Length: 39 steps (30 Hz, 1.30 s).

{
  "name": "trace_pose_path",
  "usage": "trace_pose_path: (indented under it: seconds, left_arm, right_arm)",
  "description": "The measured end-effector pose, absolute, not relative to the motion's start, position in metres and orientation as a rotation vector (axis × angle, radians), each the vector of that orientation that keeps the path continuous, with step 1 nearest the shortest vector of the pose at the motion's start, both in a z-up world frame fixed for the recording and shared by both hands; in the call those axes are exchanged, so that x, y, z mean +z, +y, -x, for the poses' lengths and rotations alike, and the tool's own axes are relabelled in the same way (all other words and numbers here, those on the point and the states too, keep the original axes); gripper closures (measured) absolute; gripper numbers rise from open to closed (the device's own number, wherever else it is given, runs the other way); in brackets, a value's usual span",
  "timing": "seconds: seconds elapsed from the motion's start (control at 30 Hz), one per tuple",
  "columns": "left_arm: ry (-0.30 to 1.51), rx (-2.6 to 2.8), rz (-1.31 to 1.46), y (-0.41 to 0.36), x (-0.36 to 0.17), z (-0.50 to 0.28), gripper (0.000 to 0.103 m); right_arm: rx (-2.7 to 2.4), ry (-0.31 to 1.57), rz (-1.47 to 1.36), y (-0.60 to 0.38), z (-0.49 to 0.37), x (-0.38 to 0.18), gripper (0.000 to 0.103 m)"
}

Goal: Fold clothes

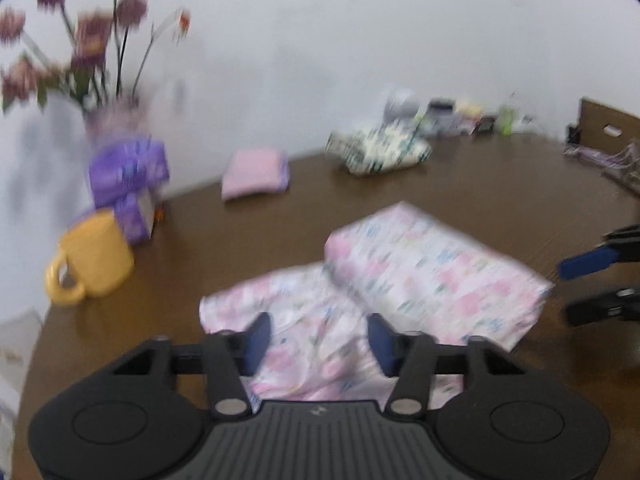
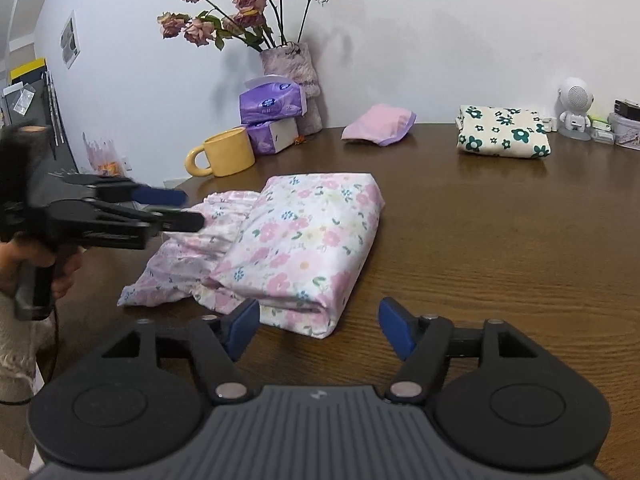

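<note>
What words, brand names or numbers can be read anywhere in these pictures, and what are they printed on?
No text can be read in either view.
Purple tissue packs: a blue oval logo on the top pack, lettering too small to read.
Paper on the wall: dark shapes only, no legible words.
Small boxes at the table's far right: printing too small to read.
Grey gripper body: a small pale mark, not readable as letters.
Left wrist view: too blurred for any text.

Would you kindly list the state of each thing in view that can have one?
pink floral garment: partly folded, one end loose
left gripper: open, empty
right gripper: open, empty
green-flowered cloth: folded
pink cloth: folded
yellow mug: upright
tissue pack: open, tissue protruding
</note>
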<state>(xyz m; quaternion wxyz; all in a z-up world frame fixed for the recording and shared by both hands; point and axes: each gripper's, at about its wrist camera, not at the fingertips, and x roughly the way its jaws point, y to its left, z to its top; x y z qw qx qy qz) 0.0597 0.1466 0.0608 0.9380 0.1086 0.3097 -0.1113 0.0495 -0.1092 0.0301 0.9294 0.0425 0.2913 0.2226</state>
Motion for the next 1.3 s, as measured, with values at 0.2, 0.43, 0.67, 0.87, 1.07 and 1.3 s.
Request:
trace_pose_path:
  seconds: [0.2, 0.43, 0.67, 0.87, 1.07, 1.3]
  left_arm:
    - [0.704, -0.231, -0.172, 0.164, 0.036, -0.07, 0.084]
    - [0.625, -0.273, -0.136, 0.171, 0.053, -0.052, 0.047]
    - [0.619, -0.429, -0.365, 0.158, 0.06, -0.017, 0.045]
    - [0.668, -0.56, -0.593, 0.144, 0.048, -0.012, 0.045]
    - [0.753, -0.607, -0.598, 0.152, 0.048, -0.039, 0.05]
    - [0.803, -0.643, -0.466, 0.187, 0.048, -0.058, 0.06]
  right_arm:
    - [0.453, 0.613, -0.108, -0.115, -0.05, 0.026, 0.029]
    - [0.475, 0.609, -0.132, -0.117, -0.051, 0.026, 0.02]
    - [0.485, 0.603, -0.109, -0.116, -0.054, 0.03, 0.018]
    - [0.502, 0.558, -0.087, -0.114, -0.066, 0.046, 0.016]
    - [0.504, 0.561, -0.081, -0.108, -0.071, 0.046, 0.016]
    - [0.48, 0.579, -0.077, -0.11, -0.07, 0.041, 0.016]
